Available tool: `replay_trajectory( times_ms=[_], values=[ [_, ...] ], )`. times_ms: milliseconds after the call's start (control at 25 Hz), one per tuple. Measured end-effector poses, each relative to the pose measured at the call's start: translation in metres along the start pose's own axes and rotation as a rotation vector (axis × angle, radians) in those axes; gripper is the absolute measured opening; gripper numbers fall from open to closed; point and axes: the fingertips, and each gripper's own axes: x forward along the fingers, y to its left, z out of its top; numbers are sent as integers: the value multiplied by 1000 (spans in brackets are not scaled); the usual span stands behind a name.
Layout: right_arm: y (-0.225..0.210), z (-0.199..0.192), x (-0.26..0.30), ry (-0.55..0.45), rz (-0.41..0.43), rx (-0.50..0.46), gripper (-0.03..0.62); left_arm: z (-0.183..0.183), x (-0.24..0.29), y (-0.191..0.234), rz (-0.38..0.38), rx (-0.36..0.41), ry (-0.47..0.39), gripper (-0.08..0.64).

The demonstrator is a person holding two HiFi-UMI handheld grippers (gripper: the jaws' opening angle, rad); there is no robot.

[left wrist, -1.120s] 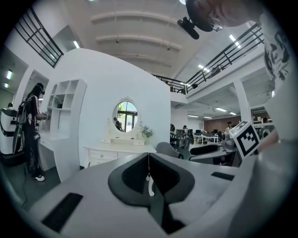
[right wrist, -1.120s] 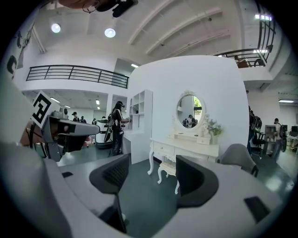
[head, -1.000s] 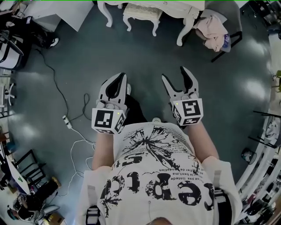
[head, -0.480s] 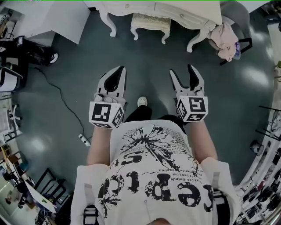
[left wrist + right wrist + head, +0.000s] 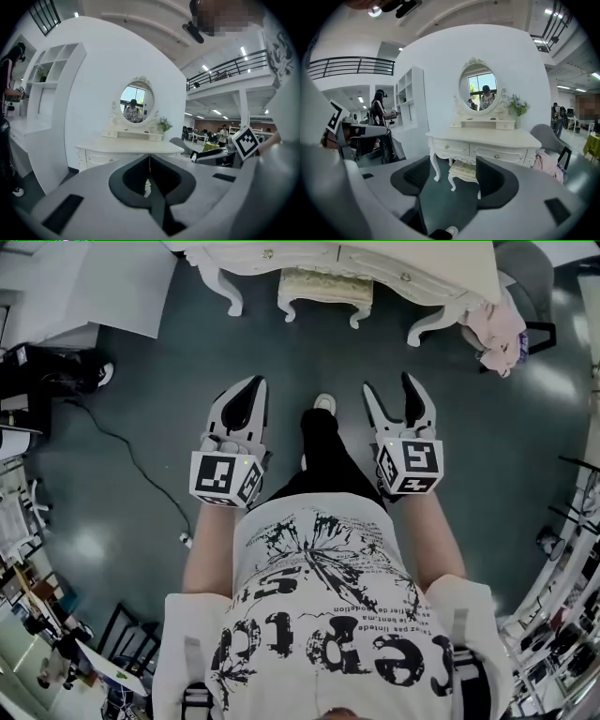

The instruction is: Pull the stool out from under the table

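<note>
A cream stool (image 5: 324,292) with a padded seat stands tucked between the curved legs of the white dressing table (image 5: 412,268) at the top of the head view. The right gripper view shows the stool (image 5: 465,171) straight ahead under the table (image 5: 487,140), some steps away. My left gripper (image 5: 249,392) is shut and holds nothing; in its own view the left gripper (image 5: 150,158) has its jaws meeting in front of the table (image 5: 122,147). My right gripper (image 5: 395,393) is open and empty, and the same right gripper (image 5: 452,177) frames the stool.
A grey chair with pink clothing (image 5: 497,326) stands right of the table. A cable (image 5: 122,451) trails over the dark floor at left, near a white partition (image 5: 112,282). The person's shoe (image 5: 323,404) is between the grippers. Racks line the right edge.
The person has stepped forward: table and stool sit larger and lower in the head view. Both grippers keep their pose, left shut and right open.
</note>
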Motion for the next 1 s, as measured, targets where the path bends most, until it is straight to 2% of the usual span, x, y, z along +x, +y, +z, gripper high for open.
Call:
replay_trajectory(
  times_ms=[240,440,560,760,1000],
  values=[
    [-45,-15,101,24,-24,13,304,-33,93,48,-15,-29,68,20],
    [-79,-54,184,81,-34,78,304,-80,170,89,-28,-43,135,20],
    [-95,-85,229,108,-46,78,304,-108,214,109,-37,-39,146,20],
    [-123,-151,294,131,-107,81,304,-166,276,132,-80,-55,154,20],
    [-156,-285,362,211,-190,115,304,-282,329,150,-115,-47,175,20]
  ],
)
